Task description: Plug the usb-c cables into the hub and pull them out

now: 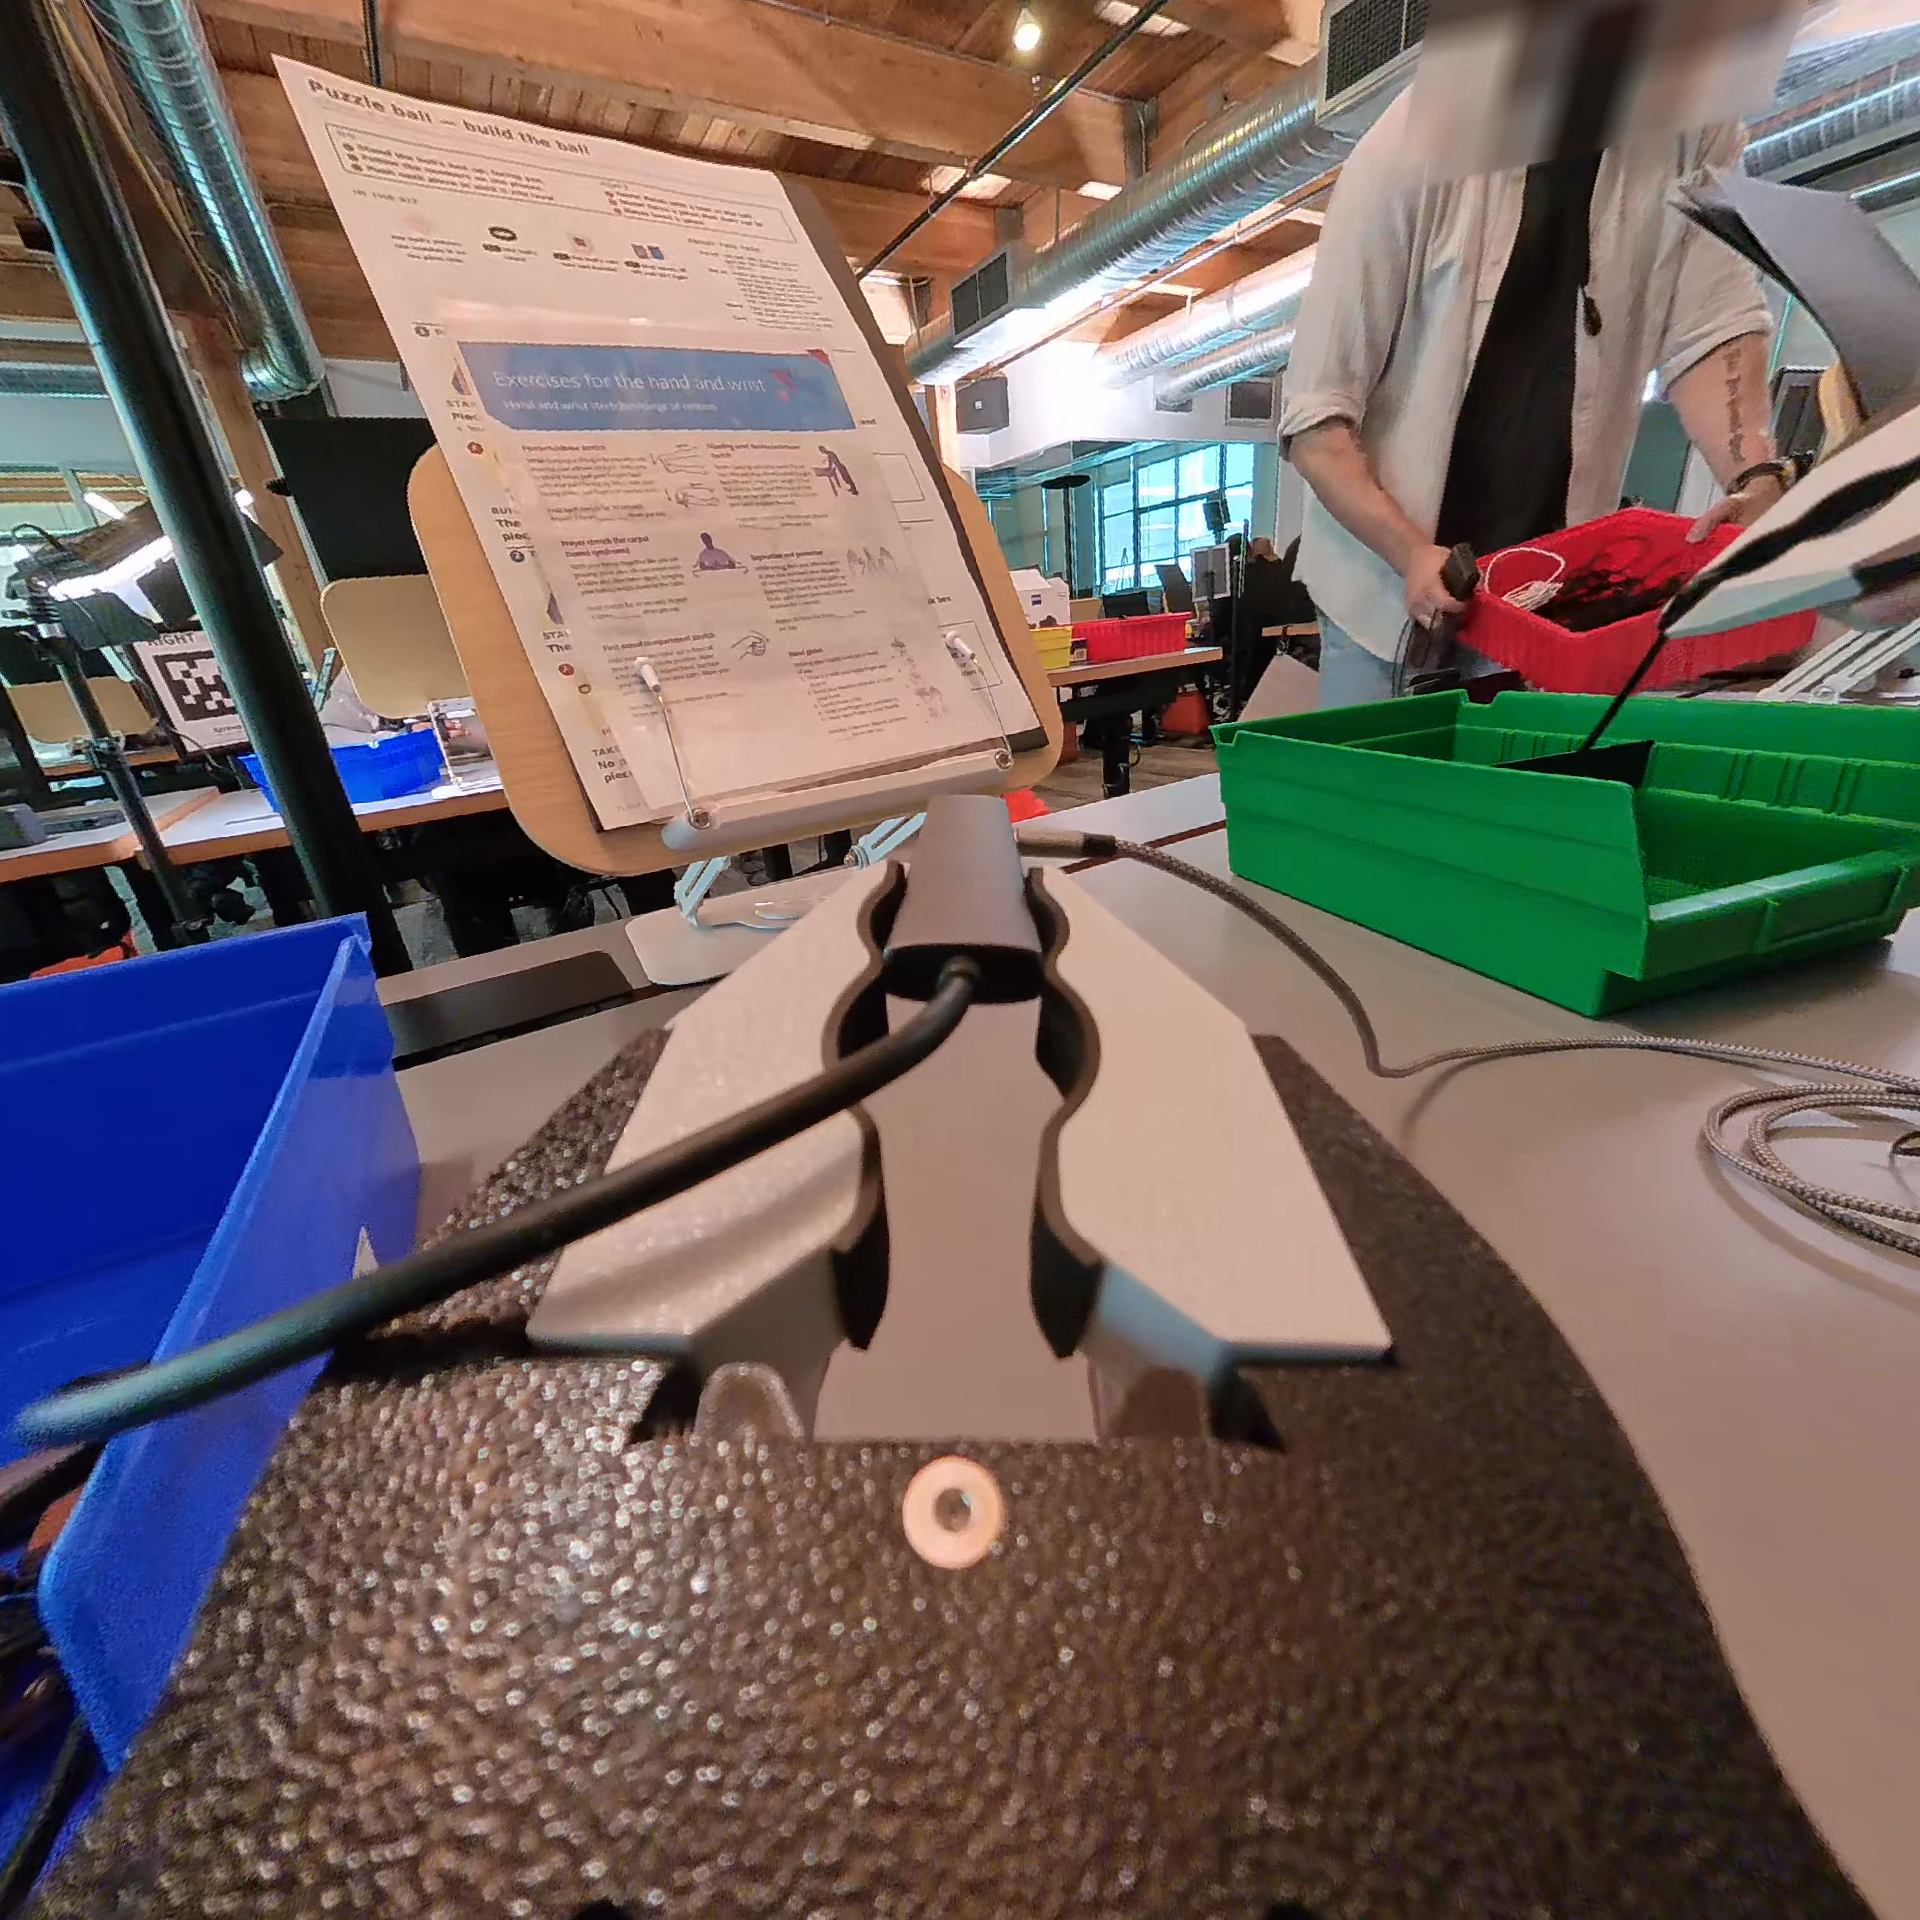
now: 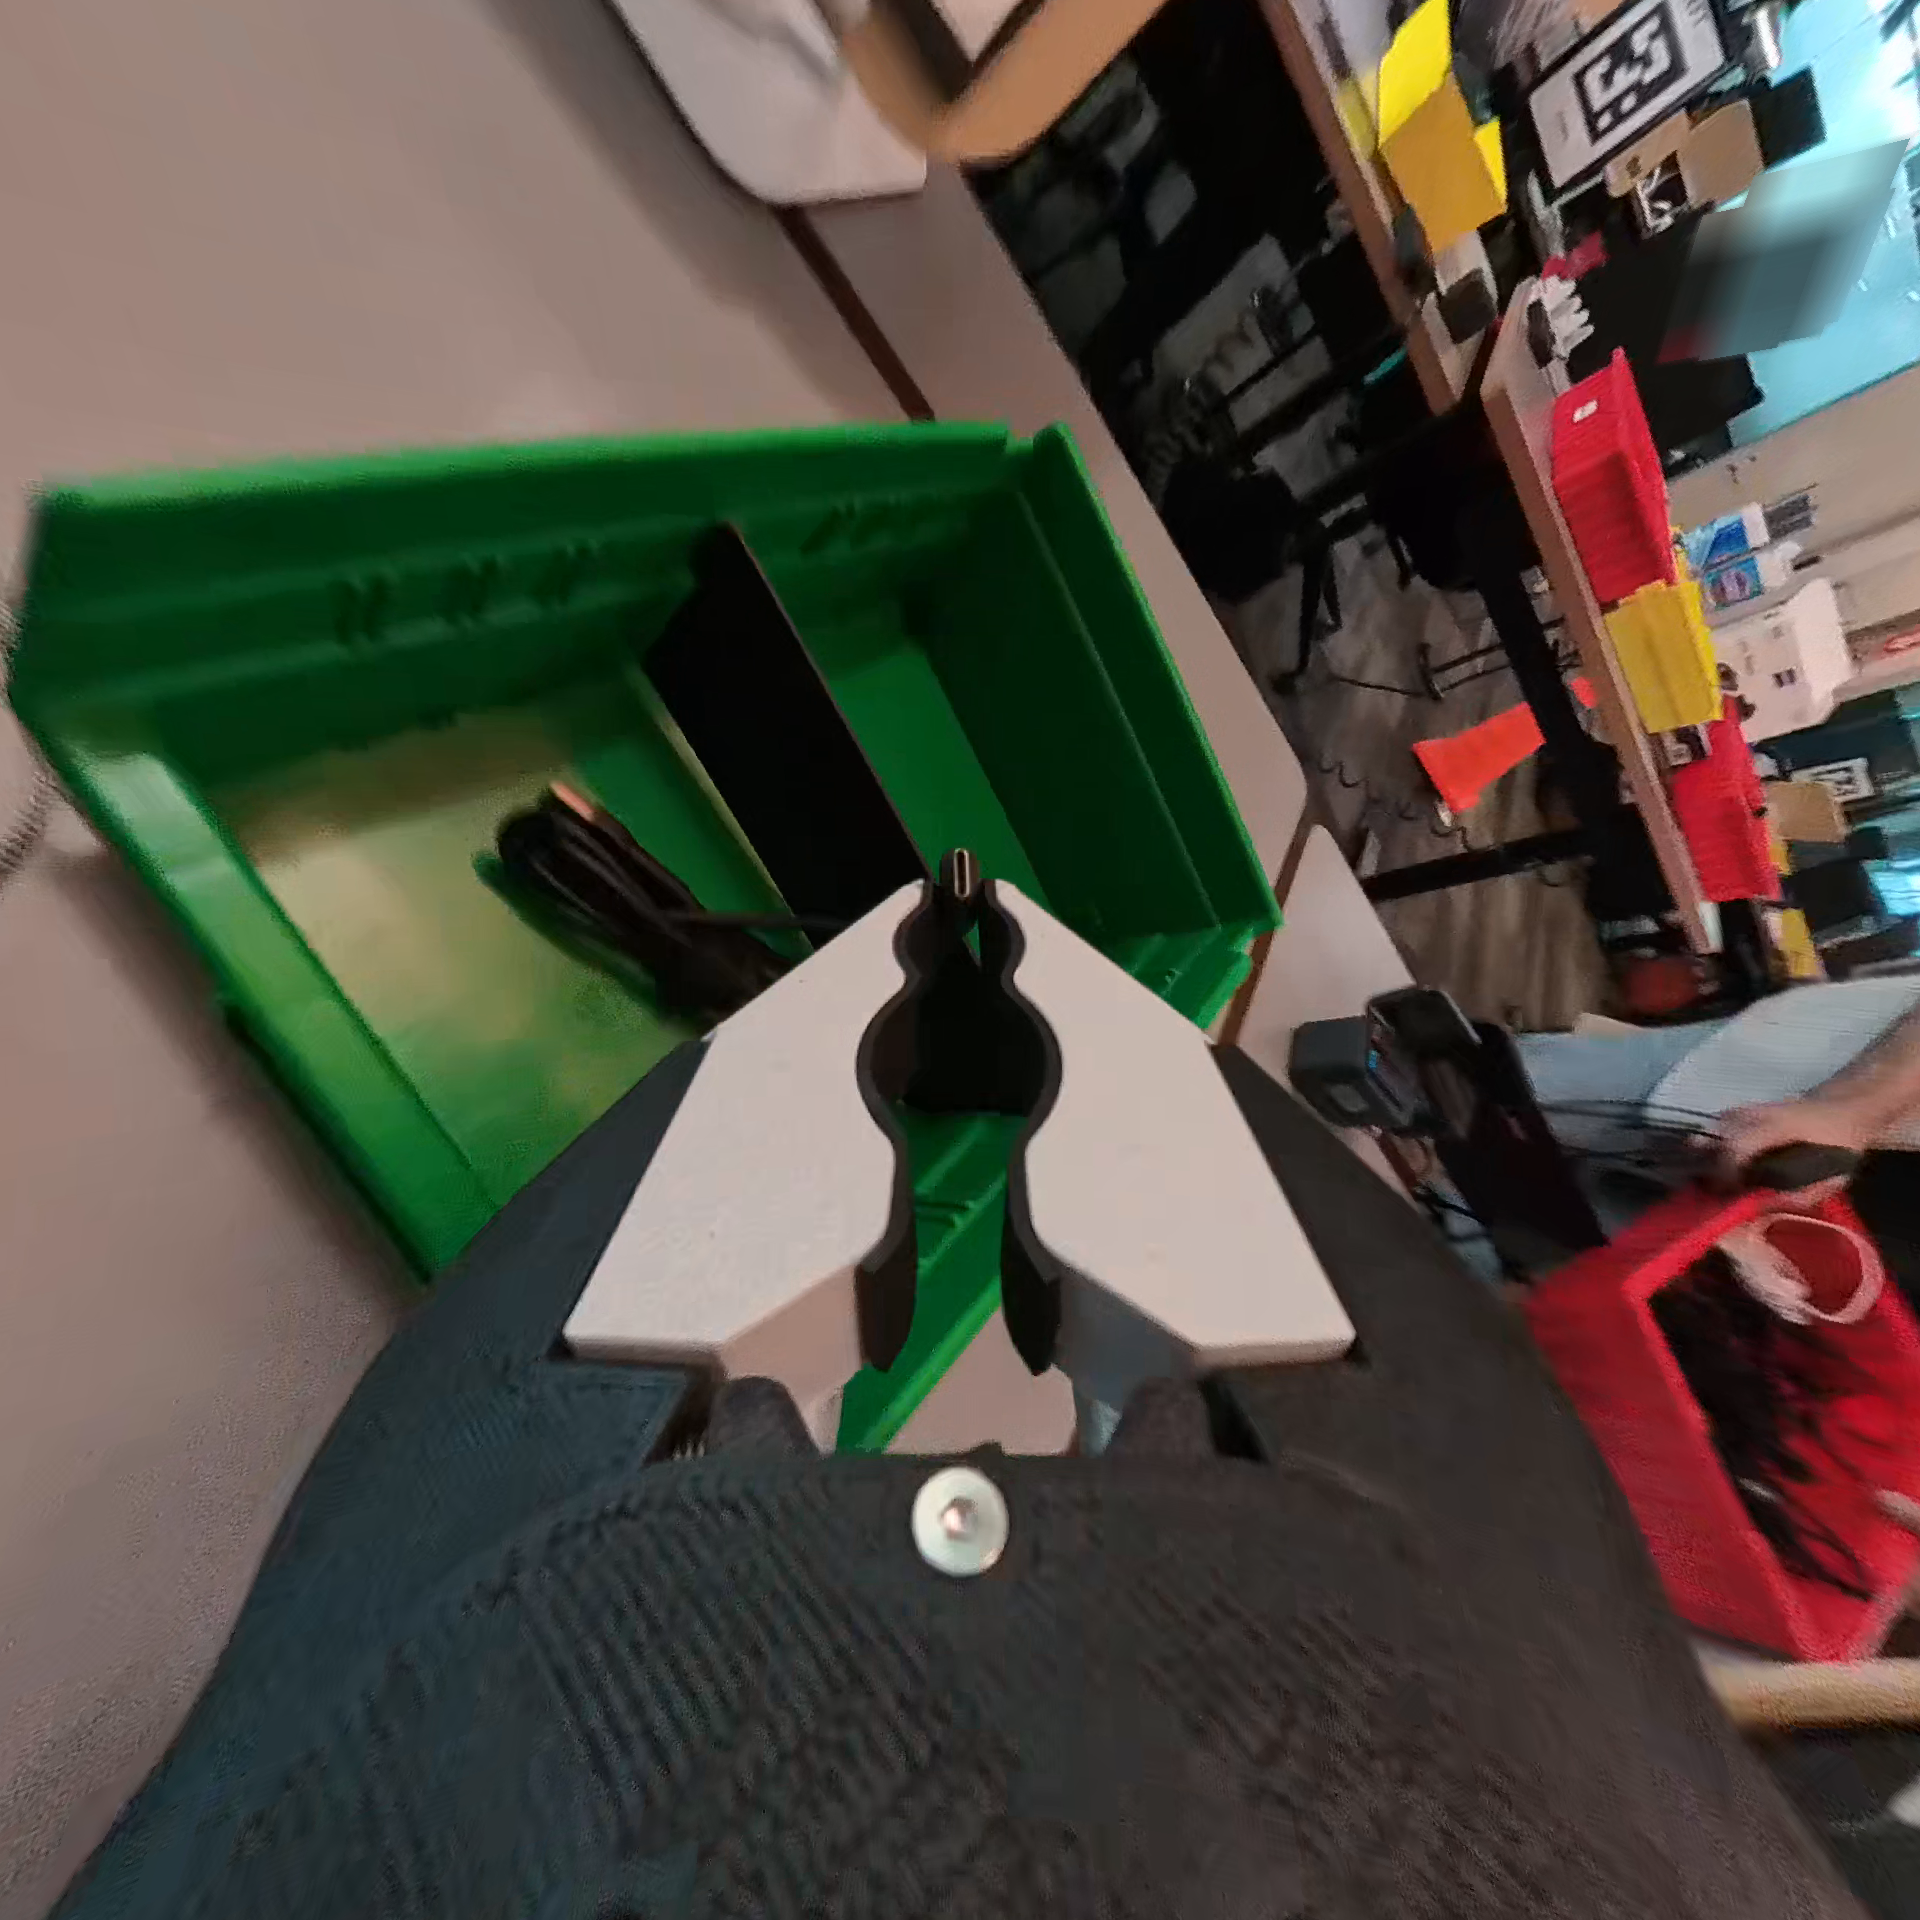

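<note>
My left gripper is shut on a grey USB hub, held just above the grey table. The hub's own black lead trails back to the left. A braided grey cable has its metal plug against the hub's right side and runs to a coil at the right. My right gripper is shut on a black USB-C plug, tip pointing forward, above the green bin. The rest of that black cable lies coiled in the bin. In the left wrist view the right gripper hangs over the bin.
The green bin with a black divider stands at the right, a blue bin at the left. A document stand is straight behind the hub. A person holds a red basket beyond the table. Spacing between my two grippers at the tips: around 40 centimetres.
</note>
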